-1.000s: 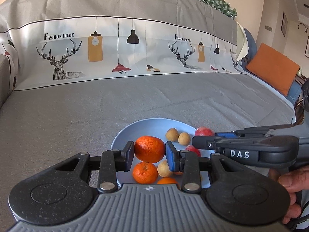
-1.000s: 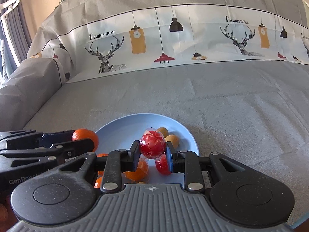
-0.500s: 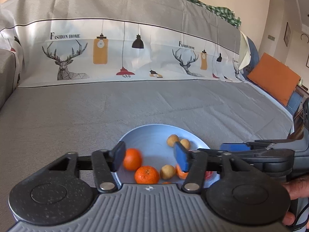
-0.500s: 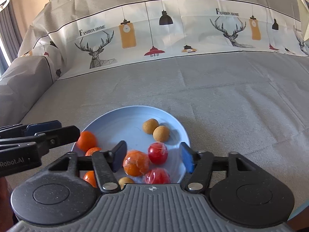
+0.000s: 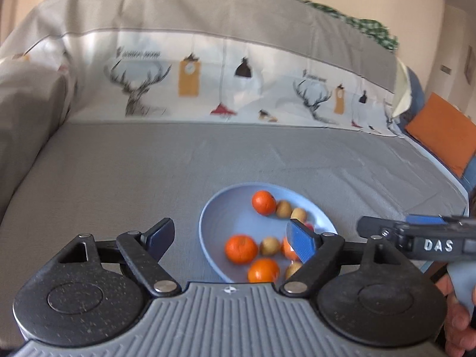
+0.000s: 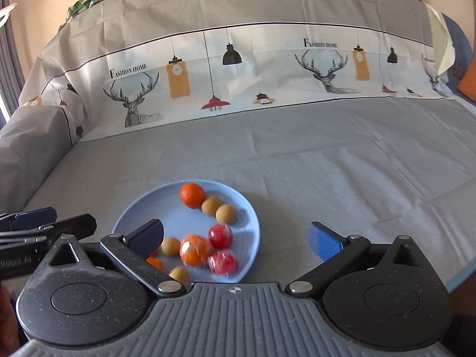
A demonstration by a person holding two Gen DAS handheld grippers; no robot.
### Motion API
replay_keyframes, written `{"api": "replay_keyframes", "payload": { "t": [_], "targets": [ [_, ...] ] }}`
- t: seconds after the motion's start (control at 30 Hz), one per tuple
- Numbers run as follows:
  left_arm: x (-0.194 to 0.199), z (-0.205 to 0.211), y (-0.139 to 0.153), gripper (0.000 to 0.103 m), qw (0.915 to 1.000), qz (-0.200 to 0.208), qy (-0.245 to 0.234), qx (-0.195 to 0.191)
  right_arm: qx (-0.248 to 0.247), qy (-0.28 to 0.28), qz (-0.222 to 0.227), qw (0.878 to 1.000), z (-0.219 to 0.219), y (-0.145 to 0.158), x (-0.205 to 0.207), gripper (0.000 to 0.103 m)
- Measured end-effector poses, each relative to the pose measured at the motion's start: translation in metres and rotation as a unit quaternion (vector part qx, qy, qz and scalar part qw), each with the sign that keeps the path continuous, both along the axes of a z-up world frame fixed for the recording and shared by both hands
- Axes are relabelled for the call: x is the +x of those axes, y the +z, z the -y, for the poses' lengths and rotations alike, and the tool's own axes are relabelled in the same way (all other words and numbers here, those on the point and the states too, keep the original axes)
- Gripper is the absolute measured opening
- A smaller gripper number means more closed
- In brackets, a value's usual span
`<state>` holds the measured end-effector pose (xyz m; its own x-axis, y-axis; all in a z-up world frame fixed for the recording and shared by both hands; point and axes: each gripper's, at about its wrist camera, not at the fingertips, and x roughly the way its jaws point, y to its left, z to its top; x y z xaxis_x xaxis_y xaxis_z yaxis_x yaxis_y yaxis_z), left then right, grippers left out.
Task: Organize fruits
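Observation:
A light blue plate [image 5: 212, 217] [image 6: 139, 214] lies on the grey sofa cover and holds several fruits. There are oranges [image 5: 263, 202] [image 6: 192, 195], small tan round fruits [image 5: 283, 208] [image 6: 226, 213] and red plastic-wrapped fruits [image 6: 220, 236]. My left gripper [image 5: 230, 239] is open and empty, above the plate's near left part. My right gripper [image 6: 236, 239] is open wide and empty, above the plate's near right rim; it also shows in the left wrist view [image 5: 416, 235]. The left gripper's fingers [image 6: 47, 223] show at the left of the right wrist view.
The grey sofa seat [image 6: 342, 172] stretches behind and beside the plate. A printed cover with deer and lamps [image 6: 238, 68] hangs over the backrest. An orange cushion [image 5: 443, 136] lies at the far right, and a padded armrest [image 6: 26, 142] stands at the left.
Both grippers have let go of their fruit, opened wider and drawn back and up from the plate. The released orange has rolled to the far side of the plate.

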<state>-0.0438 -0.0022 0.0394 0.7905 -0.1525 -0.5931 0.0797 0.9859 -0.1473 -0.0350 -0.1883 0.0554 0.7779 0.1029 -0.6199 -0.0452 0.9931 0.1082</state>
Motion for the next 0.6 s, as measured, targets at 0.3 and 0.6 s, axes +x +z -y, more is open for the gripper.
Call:
{"api": "replay_keyframes", "payload": {
  "t": [0.3, 0.6],
  "targets": [
    [-0.002, -0.001, -0.008, 0.102, 0.9989, -0.044, 0.016, 0.009, -0.003, -0.007, -0.032, 0.999, -0.001, -0.009, -0.004, 0.102],
    [0.014, -0.005, -0.022, 0.102, 0.996, -0.087, 0.023, -0.003, -0.018, 0.007, -0.057, 0.998, -0.013, -0.024, 0.007, 0.102]
  ]
}}
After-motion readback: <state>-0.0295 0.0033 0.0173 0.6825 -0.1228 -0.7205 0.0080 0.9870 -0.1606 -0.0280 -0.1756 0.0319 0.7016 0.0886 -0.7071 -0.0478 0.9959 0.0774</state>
